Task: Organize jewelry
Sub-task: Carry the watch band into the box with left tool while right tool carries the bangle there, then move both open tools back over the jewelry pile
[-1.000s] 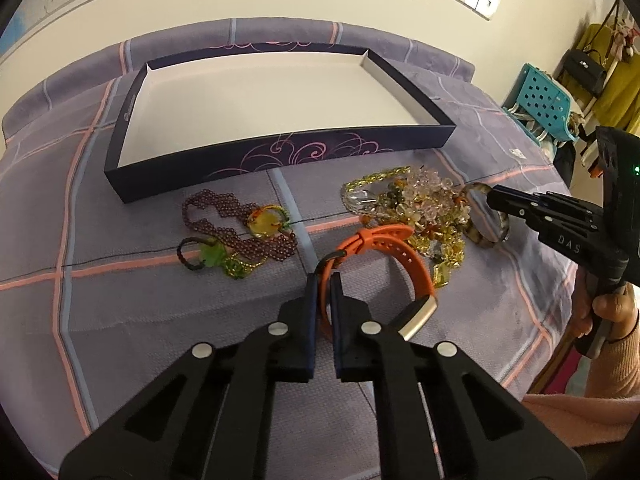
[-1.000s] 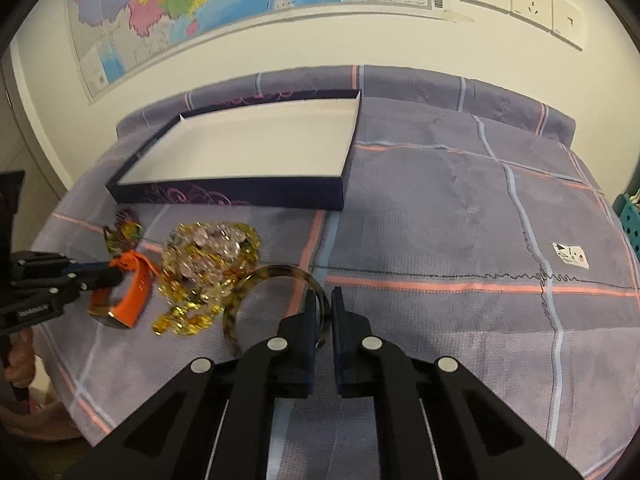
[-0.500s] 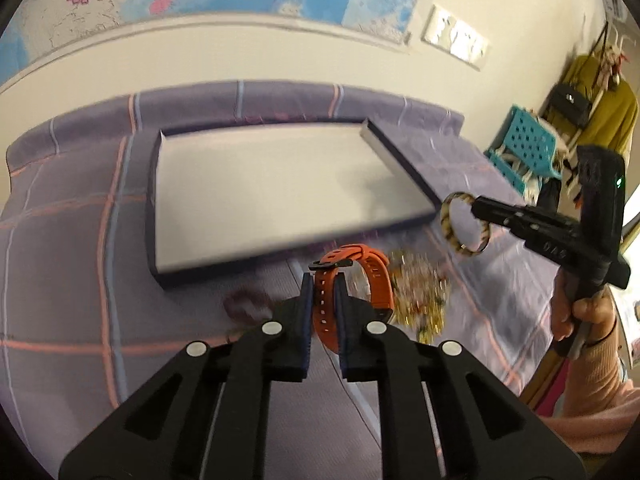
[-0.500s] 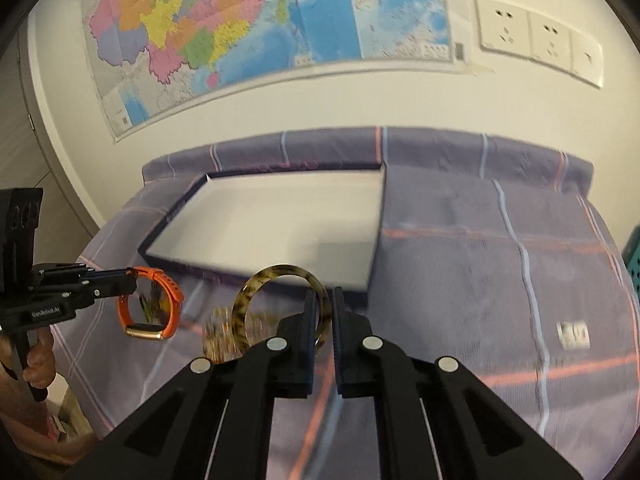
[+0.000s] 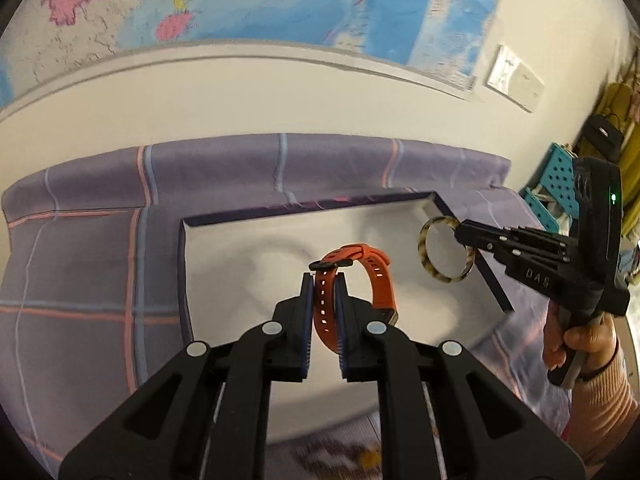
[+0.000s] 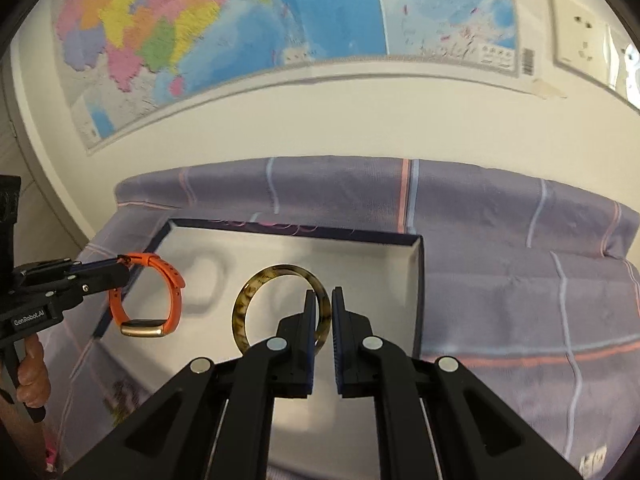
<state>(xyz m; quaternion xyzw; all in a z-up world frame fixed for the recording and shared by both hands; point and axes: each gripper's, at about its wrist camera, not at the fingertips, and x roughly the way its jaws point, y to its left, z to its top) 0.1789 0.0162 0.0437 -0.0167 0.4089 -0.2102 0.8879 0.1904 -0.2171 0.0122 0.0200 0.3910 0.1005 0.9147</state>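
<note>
left gripper (image 5: 323, 312) clamps the perforated strap of an orange rubber watch band (image 5: 360, 280), jaws narrow on it; the gold metal face hangs at the bottom of the loop. the band is in the air over the left part of the shallow box (image 6: 416, 280), which has dark navy walls and a smooth white floor. right gripper (image 6: 325, 320) pinches a rigid round tortoiseshell bangle (image 6: 256, 300), glossy and mottled brown-yellow, upright over the box interior. purple plaid cloth (image 6: 500, 280) lies under the box. glossy map (image 6: 240, 20) on the far wall.
</note>
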